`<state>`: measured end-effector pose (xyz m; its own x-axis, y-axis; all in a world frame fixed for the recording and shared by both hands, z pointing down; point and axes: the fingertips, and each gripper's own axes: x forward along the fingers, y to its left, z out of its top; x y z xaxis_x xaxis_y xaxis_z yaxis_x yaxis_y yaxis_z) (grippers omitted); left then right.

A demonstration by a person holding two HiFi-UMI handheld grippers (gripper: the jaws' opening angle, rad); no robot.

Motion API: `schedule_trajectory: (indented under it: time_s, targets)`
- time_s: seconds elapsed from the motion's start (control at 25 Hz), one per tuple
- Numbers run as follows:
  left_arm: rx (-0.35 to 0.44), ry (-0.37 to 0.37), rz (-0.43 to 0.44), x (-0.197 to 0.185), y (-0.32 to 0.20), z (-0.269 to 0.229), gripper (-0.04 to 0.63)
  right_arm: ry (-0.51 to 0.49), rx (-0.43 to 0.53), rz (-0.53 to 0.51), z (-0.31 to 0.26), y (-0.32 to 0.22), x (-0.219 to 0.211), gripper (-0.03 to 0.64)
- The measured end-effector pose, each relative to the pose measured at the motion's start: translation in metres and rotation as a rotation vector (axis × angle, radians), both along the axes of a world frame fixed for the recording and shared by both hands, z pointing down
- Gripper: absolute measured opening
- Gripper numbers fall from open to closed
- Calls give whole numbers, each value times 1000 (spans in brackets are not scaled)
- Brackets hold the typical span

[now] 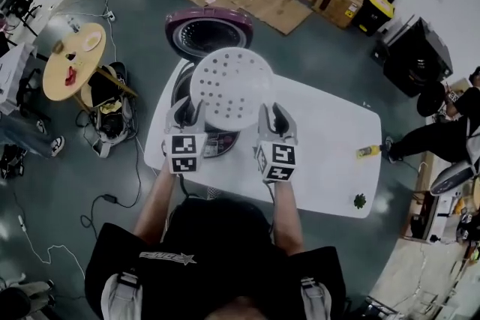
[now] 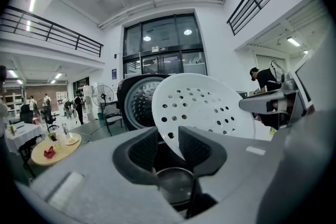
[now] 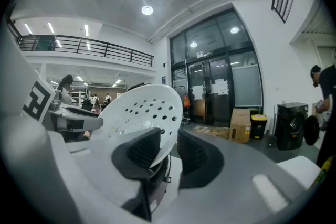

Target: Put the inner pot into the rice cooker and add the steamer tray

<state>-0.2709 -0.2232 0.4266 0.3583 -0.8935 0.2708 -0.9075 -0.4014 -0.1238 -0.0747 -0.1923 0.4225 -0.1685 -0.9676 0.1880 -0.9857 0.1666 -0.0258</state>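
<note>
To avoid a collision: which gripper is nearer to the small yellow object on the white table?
Right. The right gripper grips the steamer tray at its right edge, toward the yellow object; the left gripper grips its far, left edge.

left gripper (image 1: 187, 111), right gripper (image 1: 274, 116) out front, near level; jaws seemingly clamped on steamer tray (image 1: 231, 82).

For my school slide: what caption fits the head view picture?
Left claw and right claw hold the white steamer tray above the open rice cooker.

I'm looking steeply down from overhead onto the table (image 1: 330, 139), gripper cameras peering along their jaws toward the far hall, all three sharing the steamer tray (image 1: 231, 86) close up.
</note>
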Motion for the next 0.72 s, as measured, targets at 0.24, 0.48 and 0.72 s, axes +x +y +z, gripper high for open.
schedule_trajectory:
  time_s: [0.24,0.48,0.72]
  targets:
    - [-14,-7,-40,-44,-17,7,130,4,-18,-41,8,-24,-43,98]
    - [-60,-6,-58,-70,-29,27,130,11,-64,-57,25,-39,-69,98]
    - [-129,-17,-51,-75,-33,57,132,18,-141,-55,54,-43,-75,98]
